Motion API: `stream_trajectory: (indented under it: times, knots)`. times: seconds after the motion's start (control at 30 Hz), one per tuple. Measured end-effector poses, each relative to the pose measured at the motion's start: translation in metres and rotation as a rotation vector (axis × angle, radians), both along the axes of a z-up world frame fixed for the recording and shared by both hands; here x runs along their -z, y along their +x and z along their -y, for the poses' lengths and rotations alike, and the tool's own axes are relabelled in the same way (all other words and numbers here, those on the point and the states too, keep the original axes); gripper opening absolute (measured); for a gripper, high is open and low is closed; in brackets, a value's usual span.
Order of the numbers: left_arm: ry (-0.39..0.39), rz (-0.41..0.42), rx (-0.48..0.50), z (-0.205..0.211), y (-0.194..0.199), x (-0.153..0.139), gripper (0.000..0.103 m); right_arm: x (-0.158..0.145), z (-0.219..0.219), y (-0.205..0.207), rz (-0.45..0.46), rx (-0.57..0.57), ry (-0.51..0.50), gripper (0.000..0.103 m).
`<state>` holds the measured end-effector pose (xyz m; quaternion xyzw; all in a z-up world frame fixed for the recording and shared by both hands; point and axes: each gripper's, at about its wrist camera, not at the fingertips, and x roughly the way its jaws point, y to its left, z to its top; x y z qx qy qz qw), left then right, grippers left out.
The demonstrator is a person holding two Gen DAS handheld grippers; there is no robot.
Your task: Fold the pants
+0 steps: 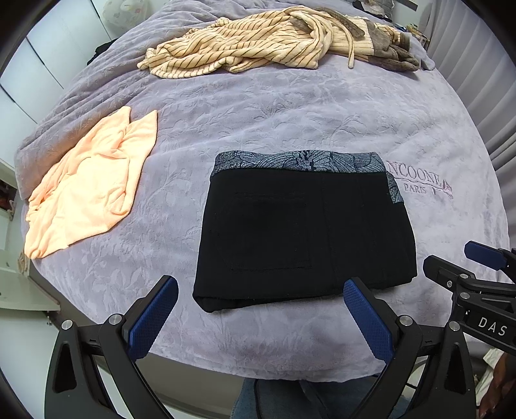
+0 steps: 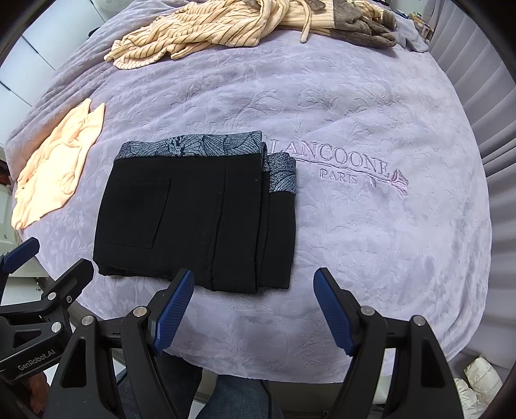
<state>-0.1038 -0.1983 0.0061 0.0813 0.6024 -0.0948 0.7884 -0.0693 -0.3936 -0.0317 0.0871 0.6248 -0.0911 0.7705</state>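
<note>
- Lavender bedspread (image 1: 290, 112) covers a bed that fills both views, with embroidered lettering (image 2: 338, 162) stitched into it ahead of the right gripper.
- Black pants (image 1: 303, 232) lie on the bedspread as a compact, layered rectangle, patterned waistband (image 1: 300, 161) on the far edge, a back pocket facing up.
- From the left gripper (image 1: 261, 319) the pants sit just ahead, the near edge almost between its fingertips; from the right gripper (image 2: 254, 309) they lie ahead and to its left.
- Both grippers stand wide apart, holding nothing, and neither touches the cloth.
- Judging by the stacked layers at the side edge in the right wrist view, the folding looks finished or very nearly so; at most a last tidy or smoothing seems left.
- A peach garment (image 1: 87, 187) lies unfolded far to the left of the left gripper, well apart from the pants.
- A striped cream garment (image 2: 200, 35) lies heaped at the far end of the bed, beside a grey-brown one (image 2: 364, 27).
</note>
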Motion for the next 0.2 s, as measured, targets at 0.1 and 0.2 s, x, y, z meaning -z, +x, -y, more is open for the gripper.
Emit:
stream_trajectory:
  times: [0.1, 0.2]
  knots:
    - [-0.032, 0.016, 0.003, -0.0027, -0.0007, -0.0045, 0.103, 0.0000, -0.0003, 0.0000, 0.000, 0.001, -0.001, 0.080]
    - [-0.035, 0.017, 0.025, -0.0004, -0.0022, -0.0061, 0.103, -0.0002, 0.0003, 0.0004, -0.002, 0.002, 0.002, 0.080]
